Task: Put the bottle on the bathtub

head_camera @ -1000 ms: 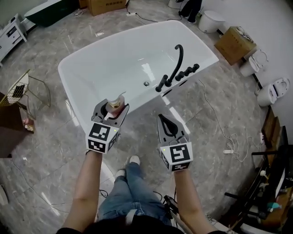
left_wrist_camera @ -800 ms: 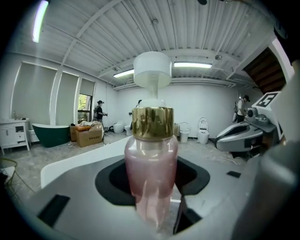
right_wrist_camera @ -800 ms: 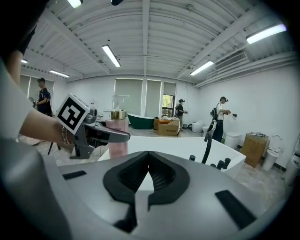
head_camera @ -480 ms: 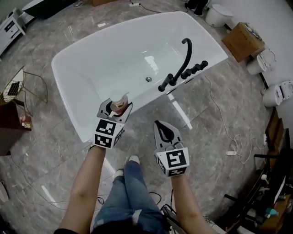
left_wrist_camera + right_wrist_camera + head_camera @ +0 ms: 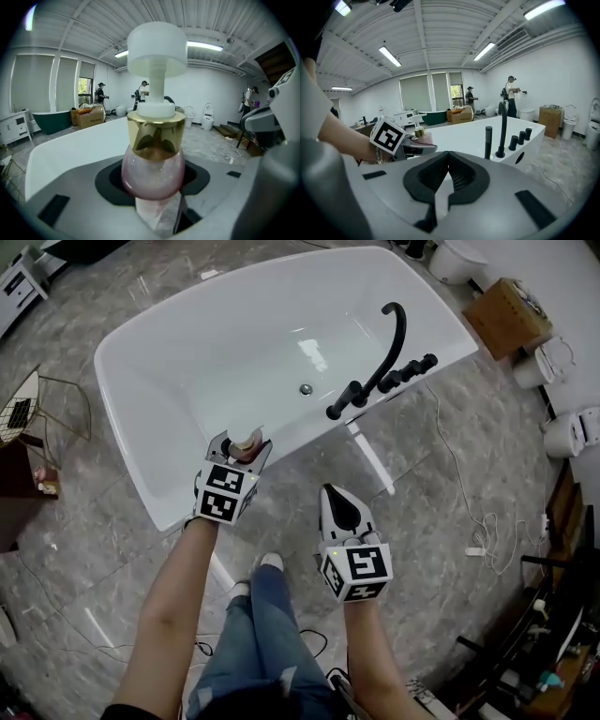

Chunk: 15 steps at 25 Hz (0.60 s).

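A pink pump bottle (image 5: 153,164) with a gold collar and white pump head stands upright between the jaws of my left gripper (image 5: 240,448), which is shut on it. In the head view the bottle (image 5: 247,441) hangs over the near rim of the white bathtub (image 5: 169,507). My right gripper (image 5: 339,510) is shut and holds nothing, above the floor to the right of the left one. The right gripper view shows the bottle (image 5: 418,133) in the left gripper's jaws and the bathtub (image 5: 464,136) beyond them.
A black curved tap with handles (image 5: 384,371) stands on the tub's right rim. A cardboard box (image 5: 507,317) and toilets (image 5: 572,432) sit at the right. A white cable (image 5: 464,512) trails over the marble floor. A wire rack (image 5: 37,409) stands at the left. Several people stand far off.
Both grippers have moved forward toward the tub. The left gripper with the bottle has come from over the floor to over the tub's near rim.
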Available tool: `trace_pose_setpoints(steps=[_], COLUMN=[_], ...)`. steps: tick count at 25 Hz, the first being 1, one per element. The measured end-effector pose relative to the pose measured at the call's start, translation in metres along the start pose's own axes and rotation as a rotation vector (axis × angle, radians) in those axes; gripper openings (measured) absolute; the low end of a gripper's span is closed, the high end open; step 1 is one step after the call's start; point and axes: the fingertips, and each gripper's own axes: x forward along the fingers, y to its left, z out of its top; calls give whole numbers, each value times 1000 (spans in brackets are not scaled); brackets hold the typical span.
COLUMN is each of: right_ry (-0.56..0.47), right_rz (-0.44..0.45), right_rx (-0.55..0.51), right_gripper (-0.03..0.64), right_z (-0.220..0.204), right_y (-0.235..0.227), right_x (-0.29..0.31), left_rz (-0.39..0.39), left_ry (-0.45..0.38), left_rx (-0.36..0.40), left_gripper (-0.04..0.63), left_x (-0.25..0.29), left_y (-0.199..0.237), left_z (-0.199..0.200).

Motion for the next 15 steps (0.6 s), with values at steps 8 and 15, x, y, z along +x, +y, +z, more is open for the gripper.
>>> trace_pose_setpoints(steps=[8,15], right_ry=[34,51], right_rz=[-5,8], right_rx=[19,21], right_gripper=[15,15], right_z=[-18,-22], right_y=[-10,-5], right_x=[7,13], left_rz=[11,-24], left_ry=[8,-1], left_rx=[-33,-42], left_gripper=[221,222], left_x=[25,30], left_y=[1,0], left_z=[-15,-14])
